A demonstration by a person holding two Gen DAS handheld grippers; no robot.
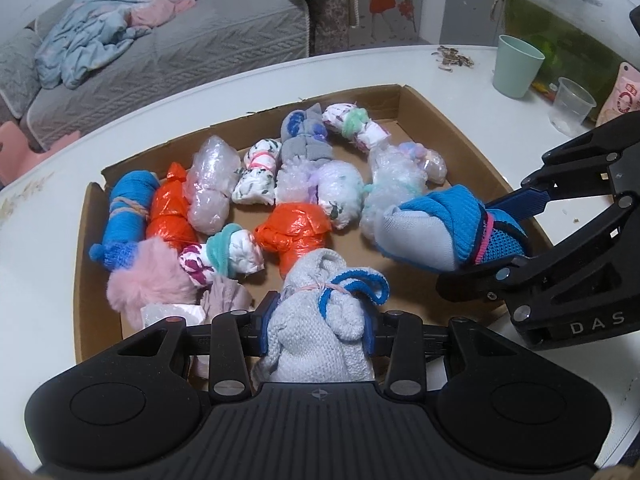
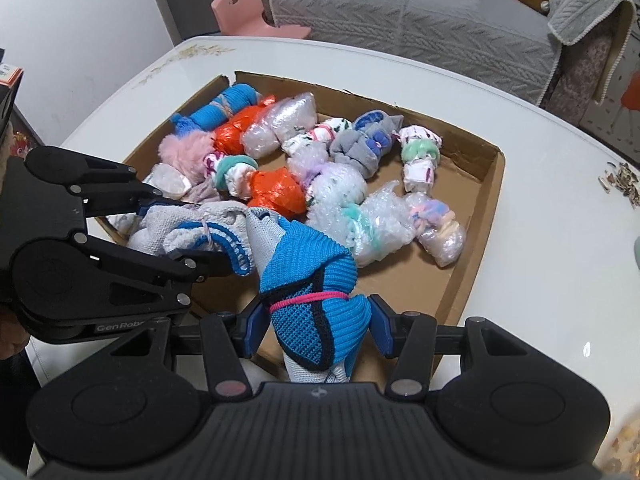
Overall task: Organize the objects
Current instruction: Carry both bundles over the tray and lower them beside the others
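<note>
A shallow cardboard tray (image 1: 472, 148) on the white table holds several tied bundles of socks, orange bags and bubble wrap. My left gripper (image 1: 318, 328) is shut on a grey knit sock bundle (image 1: 316, 332) with blue trim, held over the tray's near edge; it also shows in the right wrist view (image 2: 192, 228). My right gripper (image 2: 318, 328) is shut on a blue and grey sock bundle (image 2: 308, 280) with a pink band, held over the tray's near right side; it shows in the left wrist view (image 1: 432, 232) too. The two held bundles are close together.
A green cup (image 1: 516, 66), a clear plastic cup (image 1: 570, 106), a glass fish tank (image 1: 568, 28) and scattered seed husks (image 1: 454, 58) stand at the table's far right. A grey sofa (image 1: 168, 52) and a pink stool (image 2: 252, 14) lie beyond the table.
</note>
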